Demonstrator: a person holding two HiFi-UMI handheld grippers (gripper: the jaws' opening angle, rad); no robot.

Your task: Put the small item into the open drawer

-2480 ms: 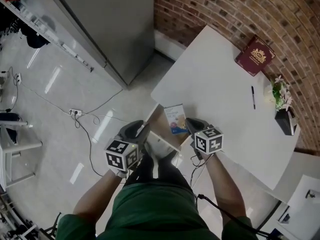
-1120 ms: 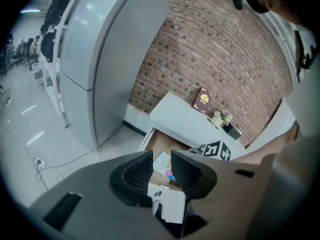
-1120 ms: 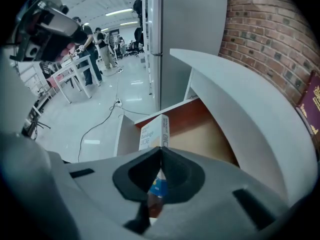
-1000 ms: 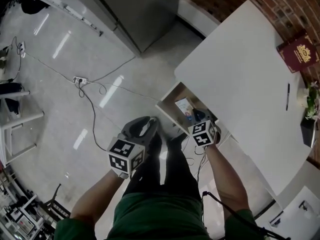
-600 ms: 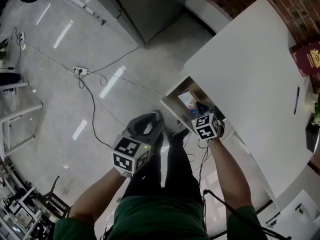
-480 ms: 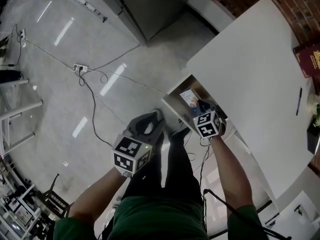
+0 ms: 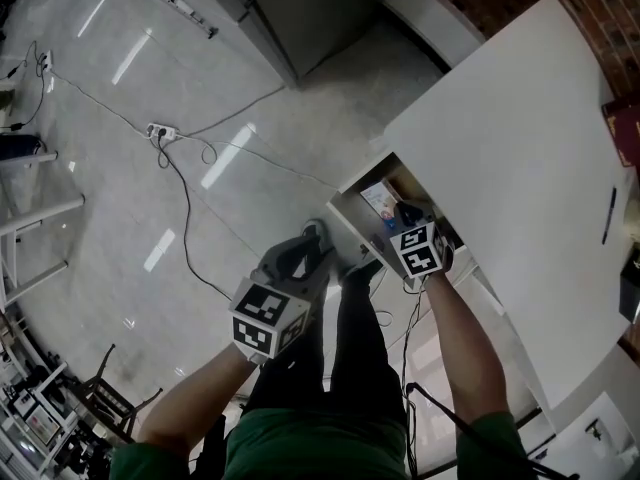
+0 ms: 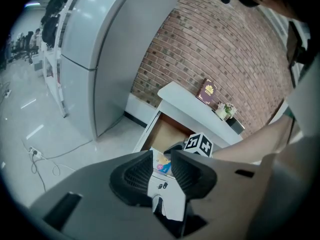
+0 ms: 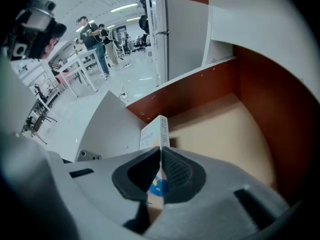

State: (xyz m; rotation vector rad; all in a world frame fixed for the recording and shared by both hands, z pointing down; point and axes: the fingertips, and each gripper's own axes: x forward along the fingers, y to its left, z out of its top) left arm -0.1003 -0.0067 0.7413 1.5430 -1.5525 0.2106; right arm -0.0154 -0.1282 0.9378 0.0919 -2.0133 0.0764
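pale glossy floor runs under a white table top, and below the table's near edge a drawer with a white front and brown wooden inside stands pulled out. the right gripper points steeply down into that drawer, its marker cube toward the person. a thin flat white carton with blue print stands on edge between its jaws, upright, its top reaching past the tips and its lower end down between the pads. these jaws have just been opening, yet they stand nearly together and their pads lie against the carton's two faces. beyond the tips lies the drawer's bare tan bottom; its dark brown wall rises to the gripper's right.

the left gripper hangs to the left of the right one and nearer the person, over the floor beside black trouser legs. its jaws stand wide apart with nothing held; the drawer and the carton show beyond the gap. far ahead of it are a red brick wall, a tall grey cabinet and a dark red book on the table.
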